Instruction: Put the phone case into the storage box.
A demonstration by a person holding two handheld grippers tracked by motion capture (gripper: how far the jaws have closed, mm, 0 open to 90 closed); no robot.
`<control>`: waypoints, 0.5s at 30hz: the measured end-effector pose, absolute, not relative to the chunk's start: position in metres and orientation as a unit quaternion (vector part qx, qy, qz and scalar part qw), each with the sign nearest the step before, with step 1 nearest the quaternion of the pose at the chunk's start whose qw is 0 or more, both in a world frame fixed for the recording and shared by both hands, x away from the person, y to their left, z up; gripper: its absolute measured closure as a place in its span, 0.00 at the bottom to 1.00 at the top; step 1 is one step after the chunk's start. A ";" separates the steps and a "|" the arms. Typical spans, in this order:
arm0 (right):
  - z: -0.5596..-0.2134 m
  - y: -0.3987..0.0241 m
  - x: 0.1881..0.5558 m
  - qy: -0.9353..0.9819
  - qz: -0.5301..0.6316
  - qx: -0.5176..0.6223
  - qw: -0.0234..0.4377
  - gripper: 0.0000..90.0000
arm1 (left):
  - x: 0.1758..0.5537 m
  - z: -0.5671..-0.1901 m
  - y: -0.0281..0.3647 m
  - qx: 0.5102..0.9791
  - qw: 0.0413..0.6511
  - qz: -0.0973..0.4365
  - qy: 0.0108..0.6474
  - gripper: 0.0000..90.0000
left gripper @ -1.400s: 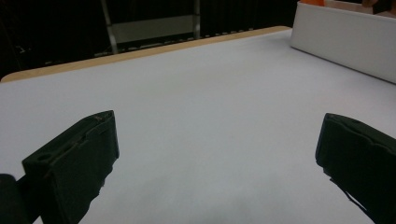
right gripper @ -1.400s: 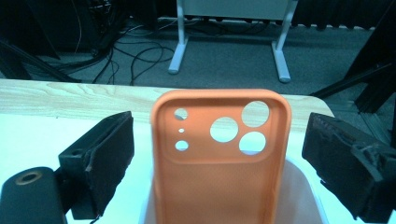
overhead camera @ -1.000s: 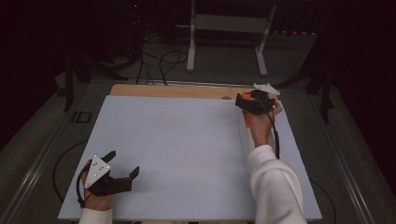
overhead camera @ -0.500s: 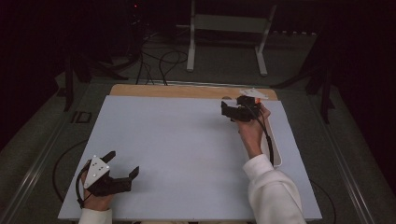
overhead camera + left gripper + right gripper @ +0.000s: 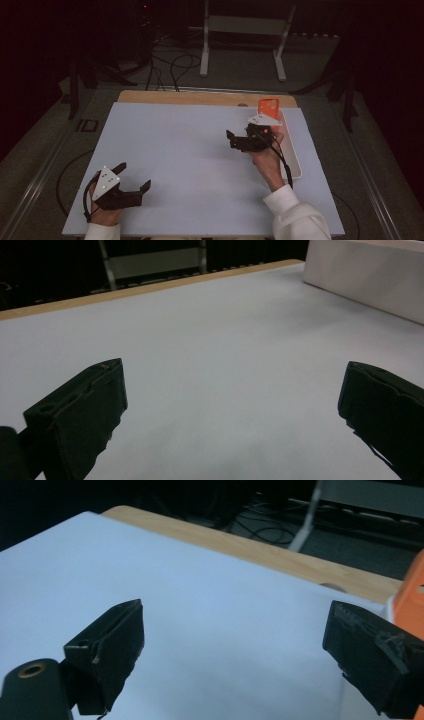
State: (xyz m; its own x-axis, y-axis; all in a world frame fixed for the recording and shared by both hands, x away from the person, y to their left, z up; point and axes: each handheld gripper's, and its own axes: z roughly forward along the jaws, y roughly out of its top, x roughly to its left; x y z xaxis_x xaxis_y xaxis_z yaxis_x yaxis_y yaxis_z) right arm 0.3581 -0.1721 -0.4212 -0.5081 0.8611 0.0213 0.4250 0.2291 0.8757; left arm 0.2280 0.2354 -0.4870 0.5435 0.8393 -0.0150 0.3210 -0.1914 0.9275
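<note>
An orange, phone-case-like object (image 5: 268, 107) stands upright at the far end of a white tray (image 5: 294, 160) on the right of the pale mat. My right gripper (image 5: 231, 140) hovers over the mat just left of the tray, open and holding nothing; the orange object (image 5: 411, 607) shows at the right edge of the right gripper view, beyond my right gripper (image 5: 235, 630). Near the mat's front left corner, my left gripper (image 5: 135, 176) rests open, nothing between its jaws. In the left gripper view, my left gripper (image 5: 235, 385) faces bare mat, with the tray wall (image 5: 370, 275) far right.
The pale mat (image 5: 180, 150) covers a wooden table whose edge (image 5: 200, 97) shows at the back. A metal stand (image 5: 240, 30) and cables (image 5: 175, 65) lie on the dark floor beyond the table.
My right gripper has drawn back from the tray's far end, moving left and nearer over the mat. The orange object stays in the tray. The left gripper has not moved.
</note>
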 end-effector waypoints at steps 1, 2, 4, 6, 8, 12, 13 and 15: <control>-0.422 -0.173 0.354 0.747 0.450 0.427 0.241 0.11 | 0.228 -0.487 0.235 0.727 0.495 0.261 0.399 0.00; -0.424 -0.173 0.349 0.749 0.453 0.422 0.236 0.11 | 0.228 -0.487 0.235 0.727 0.495 0.259 0.398 0.00; -0.427 -0.174 0.343 0.752 0.456 0.416 0.234 0.11 | 0.228 -0.486 0.235 0.728 0.495 0.259 0.398 0.00; -0.434 -0.177 0.324 0.757 0.464 0.394 0.238 0.11 | 0.228 -0.485 0.235 0.729 0.496 0.257 0.396 0.00; -0.439 -0.180 0.313 0.757 0.474 0.382 0.237 0.11 | 0.228 -0.485 0.235 0.728 0.498 0.257 0.396 0.00; -0.447 -0.187 0.296 0.755 0.491 0.366 0.232 0.11 | 0.228 -0.484 0.235 0.728 0.499 0.255 0.395 0.00; -0.449 -0.189 0.292 0.754 0.498 0.364 0.227 0.11 | 0.228 -0.484 0.235 0.728 0.500 0.254 0.395 0.00; -0.453 -0.193 0.285 0.753 0.507 0.357 0.219 0.11 | 0.228 -0.483 0.235 0.728 0.500 0.255 0.394 0.00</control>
